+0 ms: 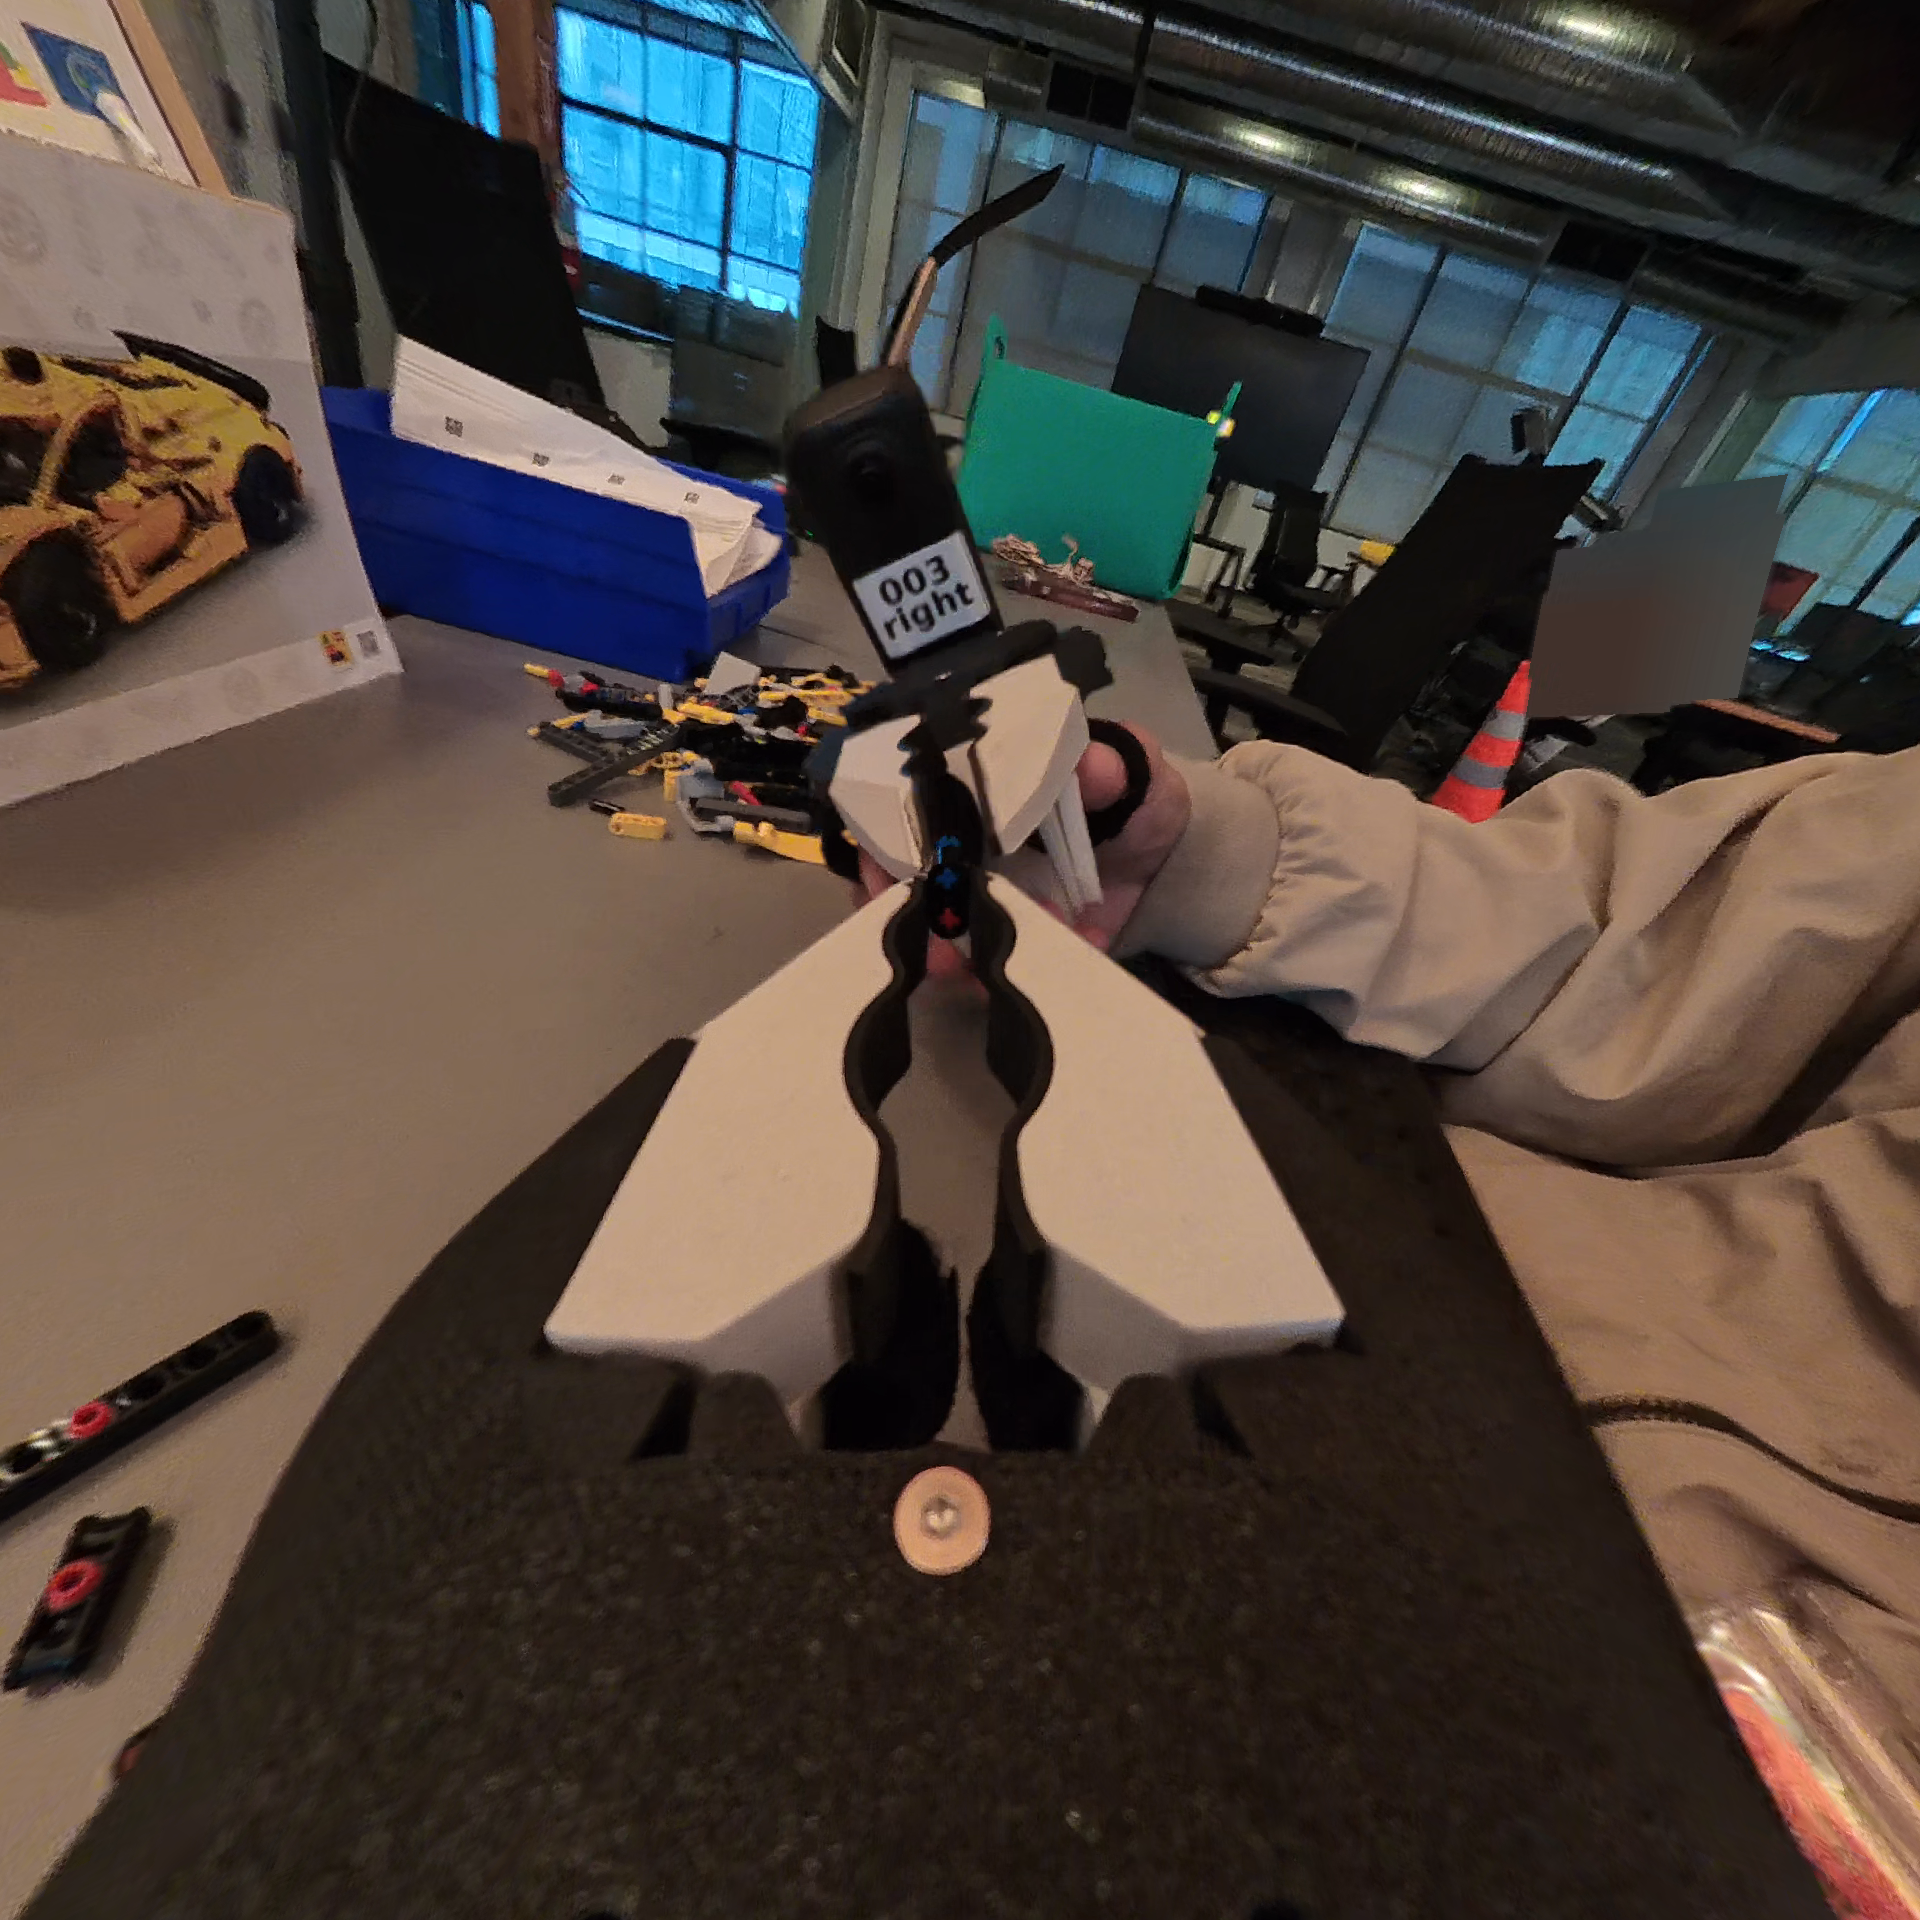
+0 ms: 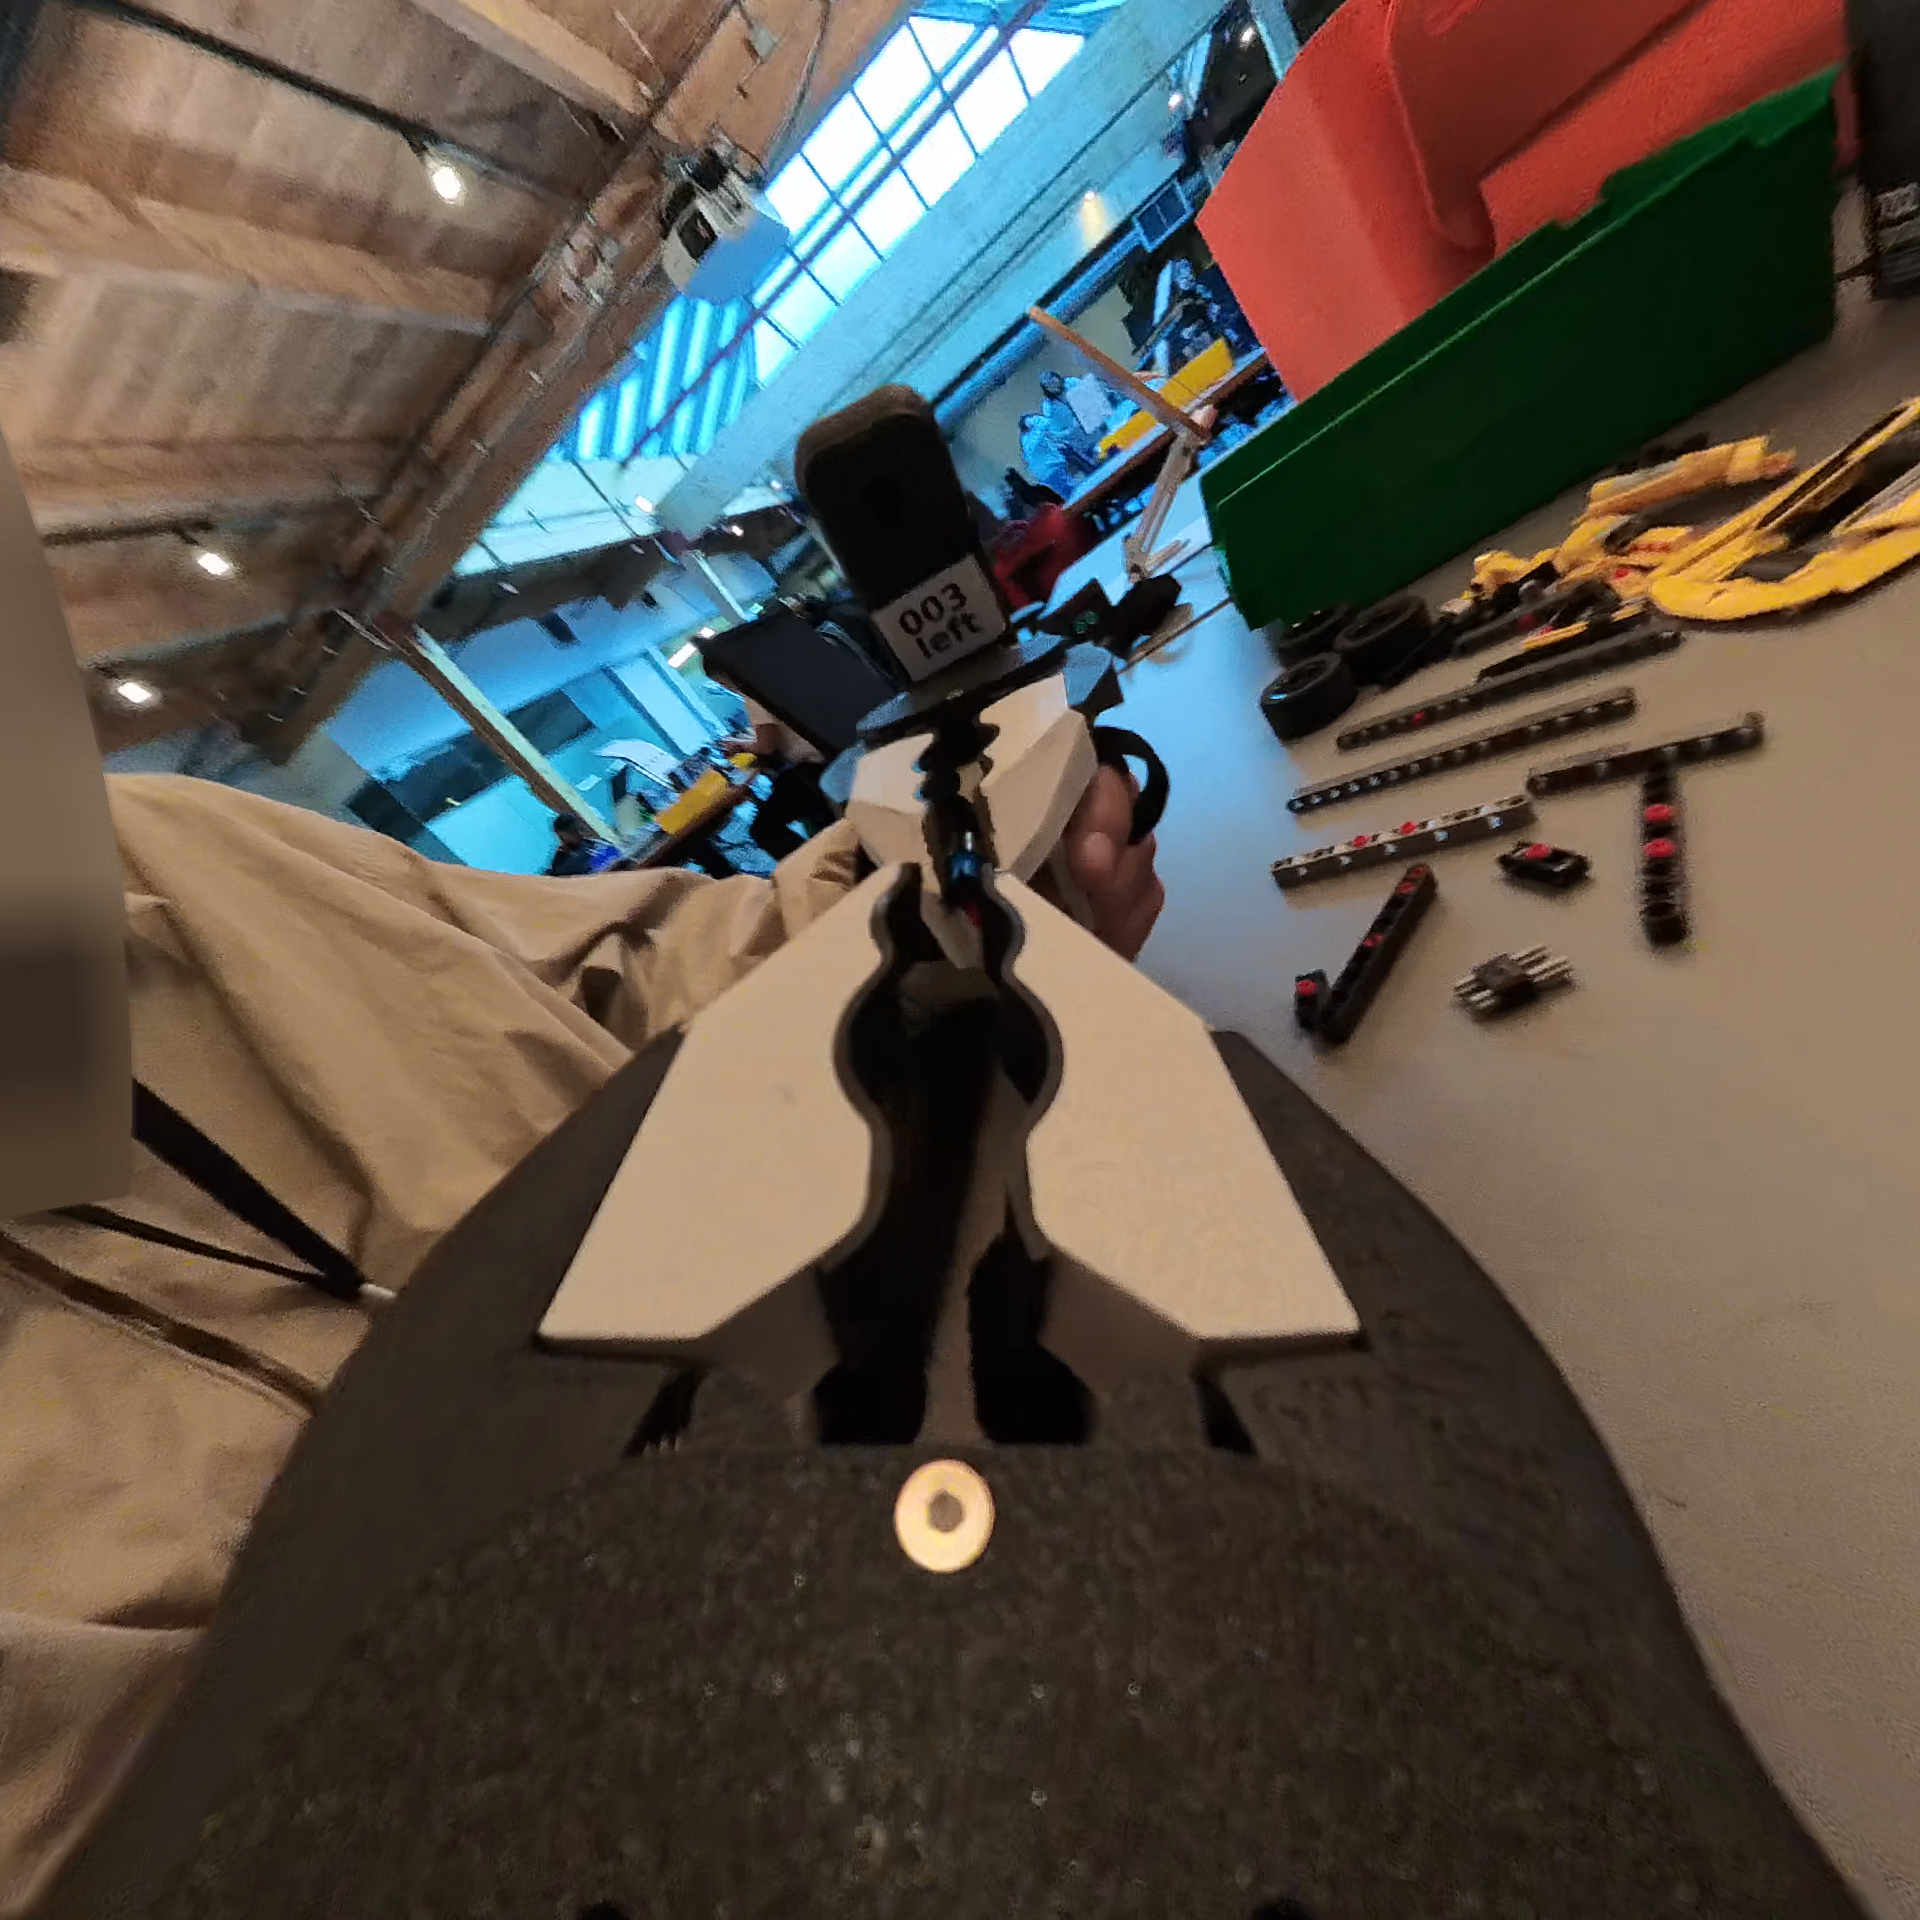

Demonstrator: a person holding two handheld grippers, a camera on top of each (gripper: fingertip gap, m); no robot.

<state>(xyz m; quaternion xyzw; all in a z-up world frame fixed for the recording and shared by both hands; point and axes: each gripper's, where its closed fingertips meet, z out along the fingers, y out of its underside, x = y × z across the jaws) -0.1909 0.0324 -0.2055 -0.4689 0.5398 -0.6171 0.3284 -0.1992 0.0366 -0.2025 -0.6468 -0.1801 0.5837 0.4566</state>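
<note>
Room: open workshop with tall windows and bare ducts overhead; a grey table (image 1: 312,987) carries everything
Held piece: a small black piece (image 1: 948,902) with blue and red pins, lifted clear of the table, between the two grippers that meet tip to tip
Left gripper (image 1: 948,891): jaws drawn nearly together, seemingly pinching the near end of the small black piece at their very tips
Right gripper (image 2: 951,881): jaws likewise drawn in on the same piece from the opposite end, one white finger of the other gripper showing between them
Grip quality: both holds look to sit only on the tips, so squareness between the two tools seems to matter here
Hand (image 1: 1132,831): wrapped around the right gripper's handle, with a beige sleeve (image 1: 1455,914) behind it
Near the left: a loose pile of parts (image 1: 717,738), a blue bin (image 1: 540,561), a car picture (image 1: 135,499)
Near the right: black beams (image 2: 1486,727), wheels (image 2: 1340,655), a yellow bodywork (image 2: 1714,551), a green bin (image 2: 1507,416)
</note>
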